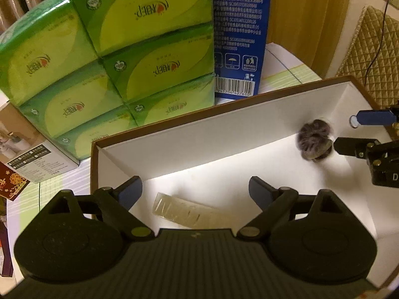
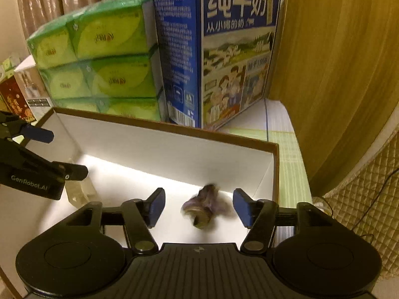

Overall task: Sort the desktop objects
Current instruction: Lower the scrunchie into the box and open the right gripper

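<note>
A white box with a brown rim (image 1: 174,137) (image 2: 174,129) lies open on the desk. A clear plastic piece (image 1: 184,210) lies on its floor, just below my open left gripper (image 1: 195,194); it also shows in the right wrist view (image 2: 79,191). A dark purple scrunchie (image 1: 315,139) (image 2: 204,206), blurred, is inside the box at its right end, between the spread fingers of my open right gripper (image 2: 199,206). The right gripper's fingers (image 1: 371,118) show beside it in the left wrist view. The left gripper (image 2: 49,152) shows at left in the right wrist view.
A stack of green tissue packs (image 1: 107,57) (image 2: 99,62) and a blue milk carton (image 1: 237,32) (image 2: 224,49) stand behind the box. Small boxes (image 1: 32,149) sit at the left. A quilted cover (image 1: 369,57) and a cable are at the right.
</note>
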Available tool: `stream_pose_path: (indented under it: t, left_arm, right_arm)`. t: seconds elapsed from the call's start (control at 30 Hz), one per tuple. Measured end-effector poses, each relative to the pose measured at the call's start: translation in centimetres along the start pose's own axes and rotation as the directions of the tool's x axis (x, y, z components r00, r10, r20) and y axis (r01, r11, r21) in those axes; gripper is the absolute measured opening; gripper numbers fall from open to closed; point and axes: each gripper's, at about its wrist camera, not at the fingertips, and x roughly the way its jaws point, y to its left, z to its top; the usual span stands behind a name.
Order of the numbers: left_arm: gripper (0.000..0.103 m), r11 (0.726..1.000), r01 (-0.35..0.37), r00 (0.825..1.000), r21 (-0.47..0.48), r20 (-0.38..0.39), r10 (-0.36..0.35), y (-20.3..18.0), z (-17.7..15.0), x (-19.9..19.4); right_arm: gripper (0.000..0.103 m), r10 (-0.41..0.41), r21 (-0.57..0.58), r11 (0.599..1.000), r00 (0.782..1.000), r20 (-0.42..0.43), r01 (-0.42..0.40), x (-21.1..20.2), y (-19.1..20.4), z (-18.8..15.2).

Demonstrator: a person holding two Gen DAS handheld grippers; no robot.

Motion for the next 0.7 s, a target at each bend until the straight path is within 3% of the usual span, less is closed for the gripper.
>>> stream_pose_path:
  t: [0.27,0.53,0.7]
  left_arm:
    - [0.094,1.0,0.008,1.0,-0.015,0.027,-0.008,0.3,-1.9,-4.0]
    - [0.099,0.998,0.019,0.999,-0.067,0.046,-0.016,0.7,-3.9,-8.3]
    - [0.099,0.994,0.015,0.998,-0.105,0.061,-0.008,1.0,-5.3,-10.8]
  right_arm:
    - [0.091,0.03,0.017,0.999,0.999,0.035,-0.031,-4.0,0.3,-1.2]
    - [0.101,0.061,0.054,0.996,0.996,0.065,-0.064,-8.3,1.1,-2.5]
    - [0.101,0.076,0.071,0.994,0.994,0.073,-0.081,-10.6,1.9,-3.3]
